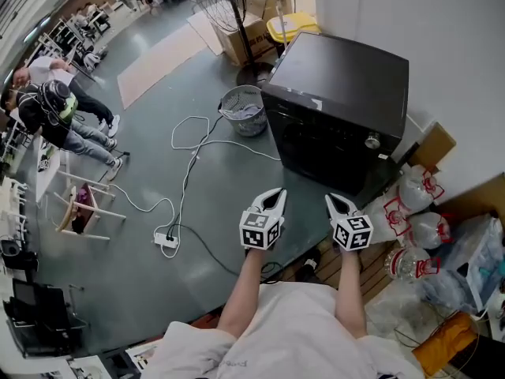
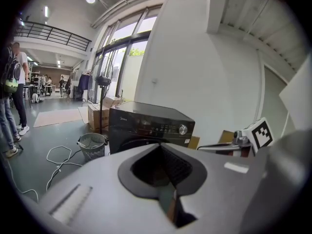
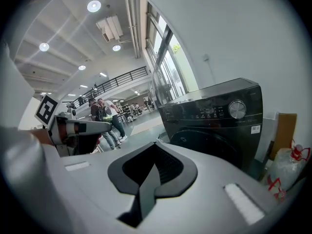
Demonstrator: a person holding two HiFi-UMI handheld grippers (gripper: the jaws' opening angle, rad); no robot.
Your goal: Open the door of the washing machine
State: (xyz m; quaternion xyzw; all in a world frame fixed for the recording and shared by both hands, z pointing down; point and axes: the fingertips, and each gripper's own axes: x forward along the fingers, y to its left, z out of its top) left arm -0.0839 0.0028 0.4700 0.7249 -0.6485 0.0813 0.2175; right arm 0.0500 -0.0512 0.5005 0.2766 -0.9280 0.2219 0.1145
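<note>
Washing machine (image 1: 339,101): glossy black box with a flat top, on the floor at 12 to 1 o'clock of both grippers, apart from them.
Door (image 3: 209,145): round, dark and smooth, closed flush in the machine's front.
Knob (image 3: 237,109): round silver dial on the control strip.
Bin (image 1: 243,110): grey mesh, at 9 o'clock of the machine.
Cable (image 1: 189,164): thin, white, looping over the smooth grey floor (image 1: 158,290).
Left gripper (image 1: 272,200): hard grey shell, bare forearm stretched forward, tips dipped slightly; jaws pressed together, nothing held.
Right gripper (image 1: 338,202): just beside it at 3 o'clock, same pose; jaws together, nothing held.
</note>
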